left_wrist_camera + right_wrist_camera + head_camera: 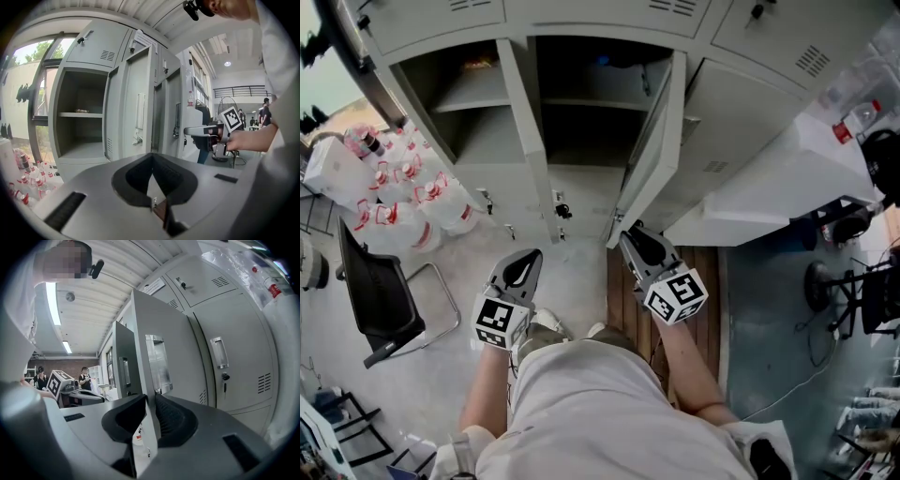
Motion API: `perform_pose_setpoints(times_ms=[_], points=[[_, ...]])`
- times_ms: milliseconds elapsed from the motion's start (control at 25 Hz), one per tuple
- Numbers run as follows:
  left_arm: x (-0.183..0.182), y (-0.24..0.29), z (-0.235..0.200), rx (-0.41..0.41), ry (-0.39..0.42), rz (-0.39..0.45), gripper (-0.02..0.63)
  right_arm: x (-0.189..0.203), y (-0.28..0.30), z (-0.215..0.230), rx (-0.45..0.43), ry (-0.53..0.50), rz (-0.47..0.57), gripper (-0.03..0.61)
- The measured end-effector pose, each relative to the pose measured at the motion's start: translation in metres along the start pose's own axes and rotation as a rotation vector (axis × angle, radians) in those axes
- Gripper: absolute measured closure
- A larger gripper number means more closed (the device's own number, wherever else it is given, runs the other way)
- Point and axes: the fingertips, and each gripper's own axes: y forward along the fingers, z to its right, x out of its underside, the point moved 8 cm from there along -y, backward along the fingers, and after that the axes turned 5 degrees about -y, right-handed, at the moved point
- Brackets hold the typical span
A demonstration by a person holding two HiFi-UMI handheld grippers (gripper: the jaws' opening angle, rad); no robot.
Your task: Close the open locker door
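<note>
The grey locker bank (581,19) has two compartments standing open. One open door (659,141) swings out toward me; in the right gripper view its thin edge (144,380) runs down between the jaws. My right gripper (630,236) (150,403) is shut on that door's lower edge. The left gripper view shows this door (169,112) with the right gripper (202,131) at it. A second open door (523,131) (138,112) stands to the left. My left gripper (525,264) (152,161) hangs shut and empty, apart from both doors.
Packs of water bottles (398,187) lie on the floor at left beside a black chair (384,300). A white table (787,178) juts out at right, with a stool (825,281) below it. A wooden floor strip (628,295) runs under my right arm.
</note>
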Motion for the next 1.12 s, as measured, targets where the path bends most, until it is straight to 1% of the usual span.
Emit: perform_pose_setpoints(times_ms=[400,640,840,1040,1120], points=[[0.002,-0.018,-0.038,-0.042,-0.025,0.022,0.611,-0.006,0.04,-0.016,-0.038,-0.005,-0.016,0.499],[0.003,-0.029,-0.065,-0.055,-0.034,0.036,0.611,-0.007,0.066,-0.024,-0.051,0.011,-0.01,0.498],[-0.001,-0.034,-0.088,-0.032,-0.026,0.06,0.611,-0.01,0.089,-0.03,-0.047,0.011,0.0,0.5],[-0.021,-0.035,-0.105,0.024,-0.003,0.107,0.611,-0.016,0.106,-0.028,-0.037,0.026,0.08,0.517],[-0.031,-0.032,-0.107,0.049,0.008,0.125,0.611,-0.019,0.11,-0.024,-0.023,0.02,0.087,0.518]])
